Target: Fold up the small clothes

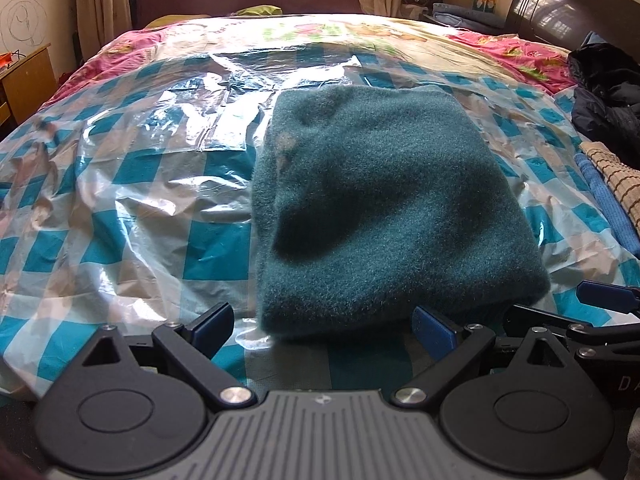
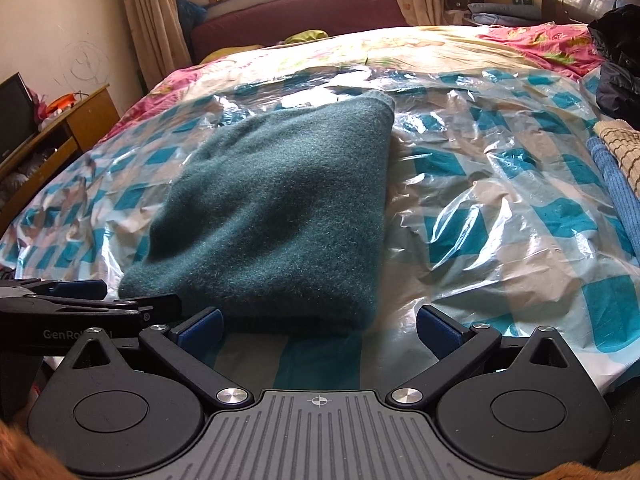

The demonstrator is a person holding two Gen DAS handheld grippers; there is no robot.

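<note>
A dark teal fuzzy garment point(image 1: 380, 200) lies folded into a thick rectangle on the plastic-covered bed; it also shows in the right wrist view point(image 2: 280, 208). My left gripper point(image 1: 322, 330) is open and empty, its fingers point(image 1: 212, 322) level with the garment's near edge, not touching it. My right gripper point(image 2: 318, 330) is open and empty, just in front of the garment's near right corner. The right gripper's tips show at the right edge of the left view point(image 1: 608, 298), and the left gripper shows at the left of the right view point(image 2: 80, 304).
A clear plastic sheet point(image 2: 500, 208) covers the blue-and-white checked bedspread point(image 1: 120, 240). Dark clothes point(image 1: 608, 92) and striped and blue folded cloths point(image 2: 616, 168) lie at the bed's right. A wooden desk point(image 2: 60, 136) stands left. A headboard point(image 1: 568, 4) is at the far right.
</note>
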